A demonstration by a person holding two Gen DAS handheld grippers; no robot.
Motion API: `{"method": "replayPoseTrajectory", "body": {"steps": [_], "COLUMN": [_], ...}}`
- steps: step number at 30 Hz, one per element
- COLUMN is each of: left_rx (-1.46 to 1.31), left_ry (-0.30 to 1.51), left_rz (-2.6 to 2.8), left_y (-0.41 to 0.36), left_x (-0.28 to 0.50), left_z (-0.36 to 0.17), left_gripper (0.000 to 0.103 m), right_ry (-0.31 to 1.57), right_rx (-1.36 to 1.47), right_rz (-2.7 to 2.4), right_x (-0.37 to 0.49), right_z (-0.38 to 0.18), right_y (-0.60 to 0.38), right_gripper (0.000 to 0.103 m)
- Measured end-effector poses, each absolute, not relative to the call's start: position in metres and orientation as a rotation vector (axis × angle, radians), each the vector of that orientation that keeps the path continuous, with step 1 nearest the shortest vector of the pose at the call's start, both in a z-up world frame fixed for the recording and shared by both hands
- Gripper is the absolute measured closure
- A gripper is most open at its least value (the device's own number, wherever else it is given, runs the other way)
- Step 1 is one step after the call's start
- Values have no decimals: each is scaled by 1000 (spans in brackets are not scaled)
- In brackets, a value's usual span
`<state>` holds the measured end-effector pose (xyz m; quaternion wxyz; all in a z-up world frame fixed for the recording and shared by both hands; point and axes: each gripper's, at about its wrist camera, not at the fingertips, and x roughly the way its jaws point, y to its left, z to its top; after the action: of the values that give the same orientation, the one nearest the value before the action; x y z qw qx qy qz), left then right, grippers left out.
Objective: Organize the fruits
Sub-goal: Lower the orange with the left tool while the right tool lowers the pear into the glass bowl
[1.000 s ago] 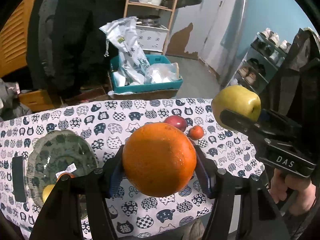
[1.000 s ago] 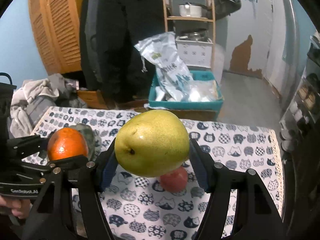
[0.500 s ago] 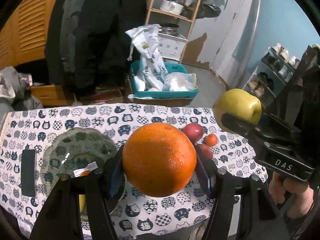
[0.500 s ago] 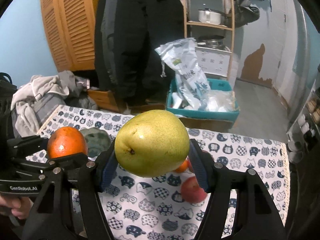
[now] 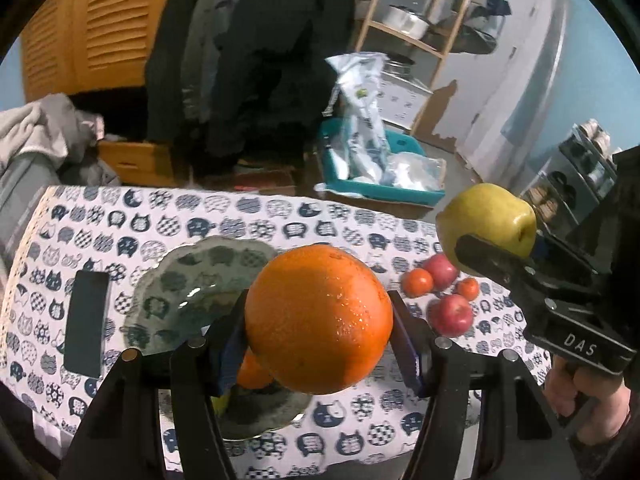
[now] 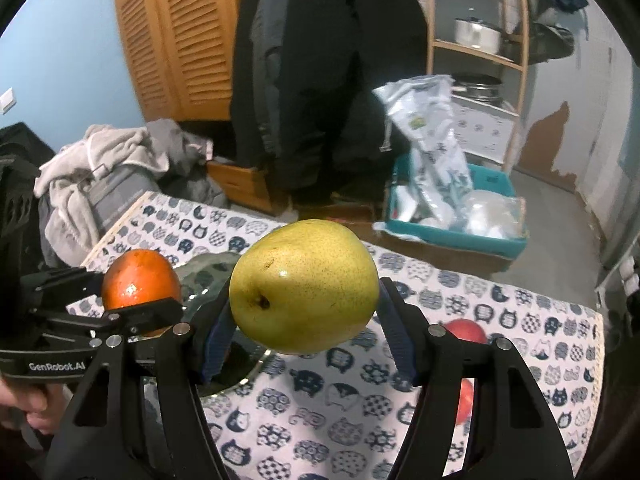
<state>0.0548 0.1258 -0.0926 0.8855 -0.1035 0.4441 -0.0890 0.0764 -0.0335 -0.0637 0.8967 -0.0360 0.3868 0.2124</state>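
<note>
My left gripper (image 5: 320, 328) is shut on a big orange (image 5: 318, 318) and holds it above the near side of a green glass plate (image 5: 188, 284). A smaller orange fruit (image 5: 252, 372) and a yellow one lie on the plate, partly hidden. My right gripper (image 6: 304, 312) is shut on a yellow-green pear (image 6: 304, 284) above the table; the pear also shows in the left wrist view (image 5: 486, 220). The orange shows in the right wrist view (image 6: 140, 284). Two red apples (image 5: 450, 314) and two small orange fruits (image 5: 417, 282) lie on the cloth at the right.
The table has a cat-print cloth (image 5: 240, 220). A dark flat rectangle (image 5: 86, 324) lies left of the plate. Behind the table are a teal bin with bags (image 5: 380, 164), a wooden shelf, hanging dark coats and a heap of laundry (image 6: 104, 168).
Both grippers have risen and swung left with their fruit still held. The plate now lies under and behind the orange, and more of the table's left side shows.
</note>
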Motion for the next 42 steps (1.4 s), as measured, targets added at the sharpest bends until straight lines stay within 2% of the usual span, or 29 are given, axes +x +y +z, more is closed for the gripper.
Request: {"method": "replayPoseTrajectory", "body": {"steps": [18,34,42], "left_rx": [-336,-398,-407], "left_ry": [1048,1173,1169], "left_rz": [-46,24,28], "left_y": [206,228,229], "left_x": [72,80,80], "left_z": [-163,-218,-222], "left_gripper": [38,38,38], "right_ry": [932,1058,1102], "right_rx": [-83,-128,-150], "right_rz": [578,595,584], "right_x": [104,118,121], "right_z": [-118,-175,-196], "right_y": [54,78,84], "right_gripper": [37,37,37]}}
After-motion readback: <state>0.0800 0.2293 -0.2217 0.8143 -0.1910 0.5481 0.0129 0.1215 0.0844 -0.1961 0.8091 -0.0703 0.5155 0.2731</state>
